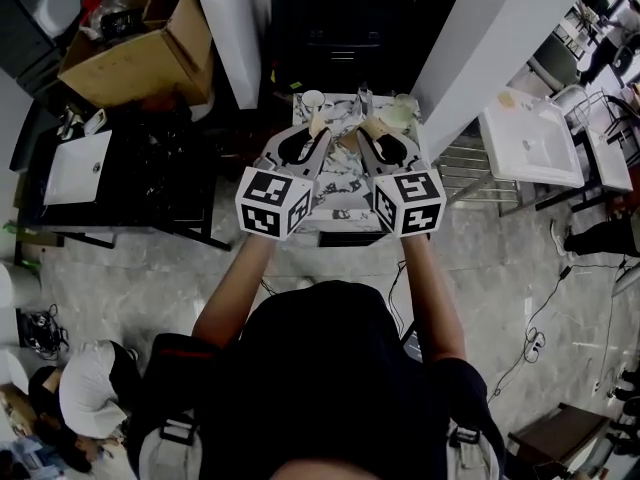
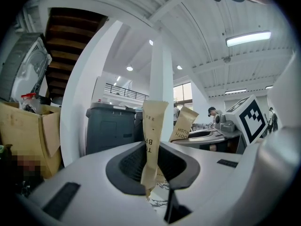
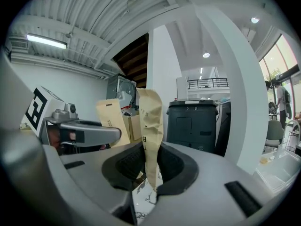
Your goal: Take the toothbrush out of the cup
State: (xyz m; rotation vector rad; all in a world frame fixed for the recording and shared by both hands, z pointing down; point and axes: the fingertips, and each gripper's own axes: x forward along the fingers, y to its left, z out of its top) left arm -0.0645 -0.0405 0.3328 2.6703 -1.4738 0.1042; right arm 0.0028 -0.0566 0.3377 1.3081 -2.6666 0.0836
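Your left gripper [image 2: 153,175] is clamped on a tan paper toothbrush packet [image 2: 154,126], which stands upright between the dark pads. Your right gripper [image 3: 149,171] is closed the same way on a second packet [image 3: 151,121]. Only the gripper views show these grips and the printed lettering on the paper. Each also catches the other gripper's packet off to one side, tilted. In both, the packet's lower end hangs free below the jaws, with the veined top of the marble table [image 1: 340,183] under it. In the head view, both grippers sit side by side above that table with their tips toward its far edge, and the packets show only as small tan slivers at the jaws. That view alone gives the white cup [image 1: 312,98] at the table's far left corner and a pale greenish cup [image 1: 403,111] at its far right corner. Each cup is just beyond a gripper's tips. No view shows either cup's inside.
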